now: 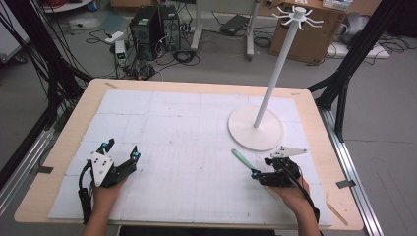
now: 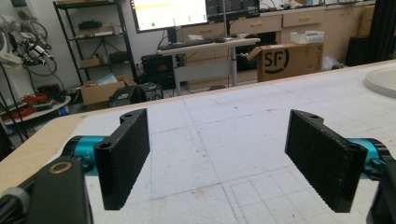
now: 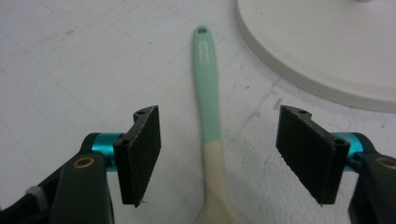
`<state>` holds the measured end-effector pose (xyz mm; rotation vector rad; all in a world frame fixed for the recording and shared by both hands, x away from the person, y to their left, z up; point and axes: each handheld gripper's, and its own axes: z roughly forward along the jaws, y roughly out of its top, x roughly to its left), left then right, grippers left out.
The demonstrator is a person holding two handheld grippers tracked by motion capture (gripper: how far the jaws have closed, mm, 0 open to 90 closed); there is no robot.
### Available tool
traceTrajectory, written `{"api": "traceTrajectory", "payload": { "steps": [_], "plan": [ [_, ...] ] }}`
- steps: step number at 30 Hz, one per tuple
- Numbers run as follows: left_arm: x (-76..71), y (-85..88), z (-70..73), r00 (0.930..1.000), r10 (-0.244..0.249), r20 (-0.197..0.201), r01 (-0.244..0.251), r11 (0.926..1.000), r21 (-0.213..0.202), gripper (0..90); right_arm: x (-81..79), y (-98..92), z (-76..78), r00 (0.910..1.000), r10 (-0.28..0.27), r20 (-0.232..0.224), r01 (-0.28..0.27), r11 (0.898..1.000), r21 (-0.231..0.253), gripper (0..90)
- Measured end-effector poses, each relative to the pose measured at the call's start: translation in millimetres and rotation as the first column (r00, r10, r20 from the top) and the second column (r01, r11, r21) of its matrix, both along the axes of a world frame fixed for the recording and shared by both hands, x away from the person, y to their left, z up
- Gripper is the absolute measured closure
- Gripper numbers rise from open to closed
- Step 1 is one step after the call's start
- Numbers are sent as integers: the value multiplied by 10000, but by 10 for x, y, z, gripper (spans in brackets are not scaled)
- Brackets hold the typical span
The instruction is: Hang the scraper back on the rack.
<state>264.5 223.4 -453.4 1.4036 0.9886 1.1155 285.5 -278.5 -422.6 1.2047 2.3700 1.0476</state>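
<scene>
The mint-and-cream spatula [image 3: 208, 100] lies flat on the white table [image 1: 172, 123], just in front of the stand's round base [image 1: 255, 129] and close to its rim. Its long axis runs straight away from the right claw [image 3: 219, 154], hanging-hole end farthest, and the cream part sits between the jaws, which stand wide and clear of it on both sides, gripping nothing. The right hand is plainly the nearer one; closing across the handle looks like the next move. The left claw [image 2: 217, 158] rests well apart, jaws spread wide and empty.
</scene>
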Motion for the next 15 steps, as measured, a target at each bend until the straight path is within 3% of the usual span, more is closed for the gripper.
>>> {"api": "traceTrajectory", "payload": {
  "steps": [6, 15],
  "plan": [
    [0, 0, 0, 10000, 5, 0, -5, 10000, -1, 226, 48, 16, 21, 9962, 193, -847, -235, 9985, -489, 311],
    [0, 1, 0, 10000, 6, 1, -6, 10000, 10, 226, 130, 81, 65, 9805, 320, -1941, -553, 9917, -1159, 331]
  ]
}}
